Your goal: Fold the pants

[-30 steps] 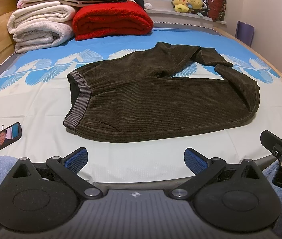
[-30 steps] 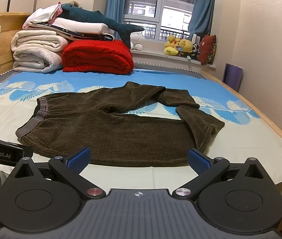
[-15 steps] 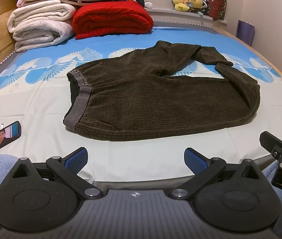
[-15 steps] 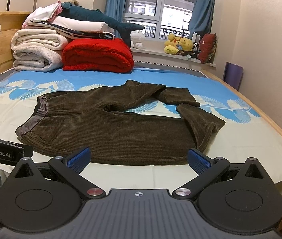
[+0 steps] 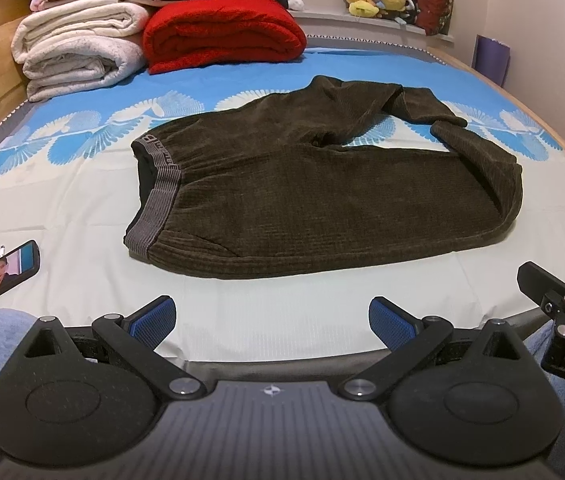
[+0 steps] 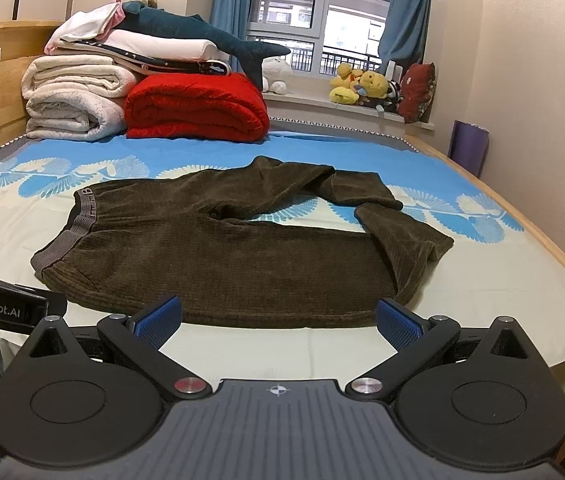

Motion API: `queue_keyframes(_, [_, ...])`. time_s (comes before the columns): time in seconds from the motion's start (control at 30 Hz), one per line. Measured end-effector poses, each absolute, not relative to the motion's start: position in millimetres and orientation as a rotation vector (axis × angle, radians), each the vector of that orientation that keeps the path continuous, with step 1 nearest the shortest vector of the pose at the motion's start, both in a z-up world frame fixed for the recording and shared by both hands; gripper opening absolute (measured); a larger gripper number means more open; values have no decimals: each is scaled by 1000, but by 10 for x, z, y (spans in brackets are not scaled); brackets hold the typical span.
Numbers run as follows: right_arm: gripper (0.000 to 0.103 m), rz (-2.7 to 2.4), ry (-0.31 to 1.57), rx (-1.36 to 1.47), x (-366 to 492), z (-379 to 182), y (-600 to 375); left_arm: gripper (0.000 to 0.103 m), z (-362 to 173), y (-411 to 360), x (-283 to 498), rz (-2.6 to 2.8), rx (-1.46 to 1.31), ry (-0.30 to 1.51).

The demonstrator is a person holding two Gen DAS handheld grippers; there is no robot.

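We hold our left gripper (image 5: 269,322) low at the near edge of the bed (image 5: 62,200), with its blue pads (image 5: 150,322) spread wide and nothing between them. Our right gripper (image 6: 278,320) is spread wide too, and empty. The brown corduroy pants (image 5: 322,200) lie flat on the sheet just ahead of both grippers, not touching them. The gray waistband (image 5: 158,200) points left and the legs bend back at the right. A phone (image 5: 2,276) lies to the left of our left gripper. A red blanket (image 6: 198,106) sits far ahead.
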State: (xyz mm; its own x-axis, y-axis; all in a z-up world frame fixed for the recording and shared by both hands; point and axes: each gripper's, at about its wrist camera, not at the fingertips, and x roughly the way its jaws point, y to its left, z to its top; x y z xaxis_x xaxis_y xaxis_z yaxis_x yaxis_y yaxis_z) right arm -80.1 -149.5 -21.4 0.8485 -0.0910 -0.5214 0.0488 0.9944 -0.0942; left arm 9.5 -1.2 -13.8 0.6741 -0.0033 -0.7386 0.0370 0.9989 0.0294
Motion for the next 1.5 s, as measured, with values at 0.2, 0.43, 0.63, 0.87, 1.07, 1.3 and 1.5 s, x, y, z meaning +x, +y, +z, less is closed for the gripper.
queue_keyframes(0.2, [102, -66, 573, -74, -721, -268, -1492, 103, -222, -11, 200, -17, 40, 861])
queue_keyframes(0.43, [102, -84, 626, -32, -476, -381, -1615, 103, -387, 27, 404, -6, 39, 918])
queue_keyframes(0.63, [102, -140, 688, 57, -47, -571, -1952, 103, -545, 265, 799, 11, 10, 972])
queue_keyframes(0.87, [102, -427, 586, 385, 911, -614, -3207, 103, -709, 884, 1506, 151, 18, 878])
queue_keyframes(1.07, [101, -492, 599, 776, 1724, -1025, -4431, 97, -1161, 1295, 2070, 242, -59, 920])
queue_keyframes(1.3, [94, -598, 618, 1087, 2168, -1743, -5342, 96, -1370, 1455, 2341, 227, -173, 1003])
queue_keyframes(1.5, [9, -417, 648, 1107, 2477, -1883, -5242, 67, -1381, 1434, 2428, 294, -196, 955])
